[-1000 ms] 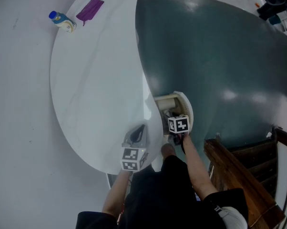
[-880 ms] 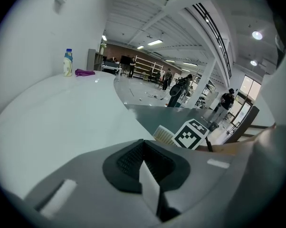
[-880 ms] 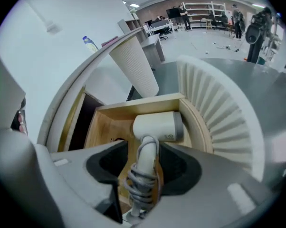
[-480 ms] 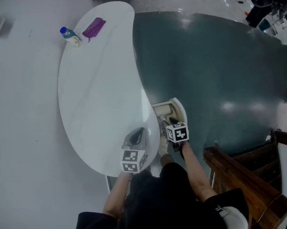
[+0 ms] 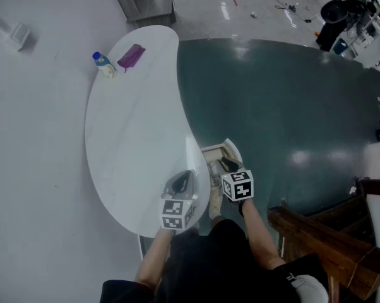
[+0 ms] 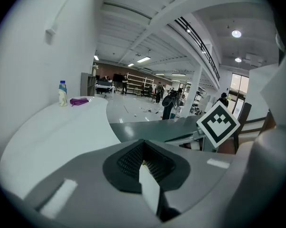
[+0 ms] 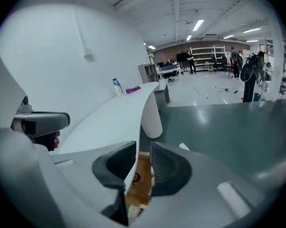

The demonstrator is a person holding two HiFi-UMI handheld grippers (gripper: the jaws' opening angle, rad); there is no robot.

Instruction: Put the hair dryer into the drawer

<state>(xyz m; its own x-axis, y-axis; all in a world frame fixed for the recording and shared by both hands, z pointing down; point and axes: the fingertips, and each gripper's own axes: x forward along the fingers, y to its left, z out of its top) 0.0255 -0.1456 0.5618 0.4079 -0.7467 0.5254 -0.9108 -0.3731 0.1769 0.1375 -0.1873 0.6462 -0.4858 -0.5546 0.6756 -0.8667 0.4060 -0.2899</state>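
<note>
the open drawer (image 5: 235, 151) sticks out from the right edge of the white worktop (image 5: 133, 125), low in the middle of the head view. a pale shape lying inside it looks like the hair dryer (image 5: 213, 165), though it is too small to make out for sure.

the right tool (image 7: 143, 163) hangs just above the drawer. its pads are drawing together with nothing between them, and only the brown drawer floor shows through the gap. the left tool (image 6: 144, 163) is clenched and empty over the worktop's near edge.

what seems left is shutting the drawer. press flat and square on the rounded front so it slides straight, and check first that nothing rides over the rim.

the worktop is glossy, smooth and kidney-shaped. the drawer is wood-lined behind a curved white front. the tool pads are dark, ribbed rubber. a small bottle (image 5: 104, 65) and a purple cloth (image 5: 132, 57) sit at the upper left.
</note>
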